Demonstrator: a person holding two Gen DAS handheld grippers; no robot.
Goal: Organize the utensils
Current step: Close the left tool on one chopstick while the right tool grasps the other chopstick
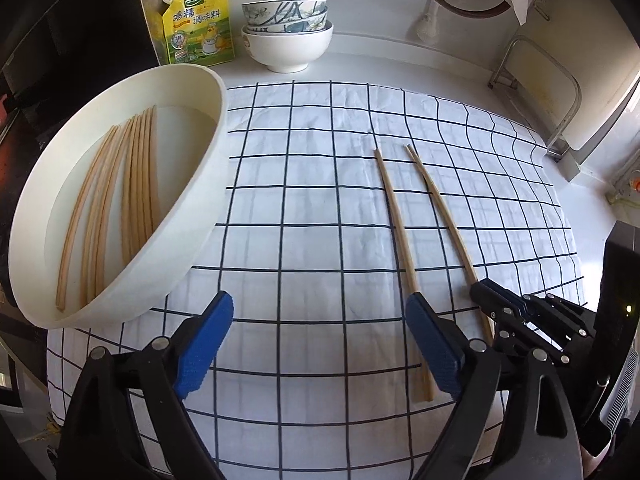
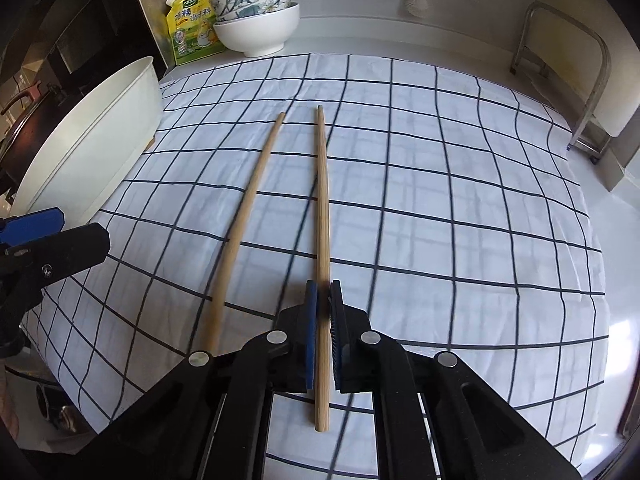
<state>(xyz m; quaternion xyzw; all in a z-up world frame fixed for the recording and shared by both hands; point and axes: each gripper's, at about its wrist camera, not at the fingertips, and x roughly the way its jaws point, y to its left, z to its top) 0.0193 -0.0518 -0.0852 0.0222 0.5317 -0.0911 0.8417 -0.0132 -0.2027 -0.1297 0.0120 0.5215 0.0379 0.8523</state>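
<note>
Two wooden chopsticks lie on the checked cloth (image 1: 312, 208). My right gripper (image 2: 323, 292) is shut on the right chopstick (image 2: 322, 200); it also shows in the left wrist view (image 1: 442, 204), with the right gripper (image 1: 480, 288) around its near end. The other chopstick (image 1: 394, 216) lies loose beside it and shows in the right wrist view (image 2: 248, 200). My left gripper (image 1: 320, 312) is open and empty, its right finger beside the loose chopstick. A white oval tray (image 1: 192, 208) at the left holds several chopsticks (image 1: 136, 184).
Stacked bowls (image 1: 286, 36) and a yellow seasoning pouch (image 1: 198, 24) stand at the back of the counter. A metal rack (image 1: 560, 108) stands at the right. A dark stove with a pot (image 2: 24, 120) is beyond the tray at the left.
</note>
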